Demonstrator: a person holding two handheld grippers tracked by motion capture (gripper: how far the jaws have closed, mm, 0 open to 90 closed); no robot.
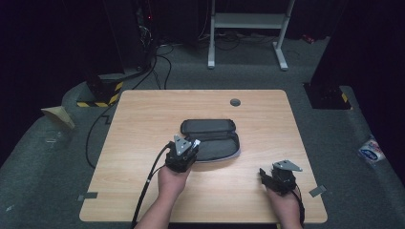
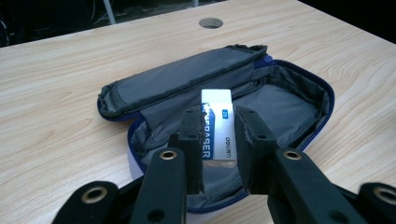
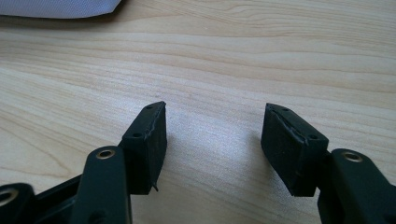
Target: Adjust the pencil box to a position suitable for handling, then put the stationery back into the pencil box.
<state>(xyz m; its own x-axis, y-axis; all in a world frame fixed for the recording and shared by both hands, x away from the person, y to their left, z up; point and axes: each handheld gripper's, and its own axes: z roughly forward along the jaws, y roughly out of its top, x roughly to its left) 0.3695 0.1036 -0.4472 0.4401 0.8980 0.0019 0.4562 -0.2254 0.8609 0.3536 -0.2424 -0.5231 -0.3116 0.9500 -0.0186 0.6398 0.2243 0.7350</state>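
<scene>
Left tool (image 2: 218, 140): I see its jaws clamped on a white eraser (image 2: 217, 123), which stands between them with its blue-printed sleeve facing me; in the high view this tool (image 1: 187, 149) sits just at the near-left edge of the case.
Eraser: held above the open case's lower half, its far end pointing toward 12 o'clock in the left gripper view. I cannot tell whether it touches the lining.
Pencil case (image 1: 217, 138): dark grey fabric with a blue zip edge, lying open near the middle of the tabletop (image 1: 143, 124); its lid flap (image 2: 177, 77) is folded back toward 12 o'clock, and the grey interior (image 2: 285, 107) is exposed.
Right tool (image 3: 215, 140): my jaws here stand wide apart with nothing between them, just over bare wood; in the high view it (image 1: 272, 176) rests at about 4 o'clock from the case, well apart from it.
Hands: my left hand (image 1: 173, 181) and right hand (image 1: 286, 200) come in from 6 o'clock.
Cable hole (image 1: 235, 102): a round grey grommet at 12 o'clock, beyond the case.
</scene>
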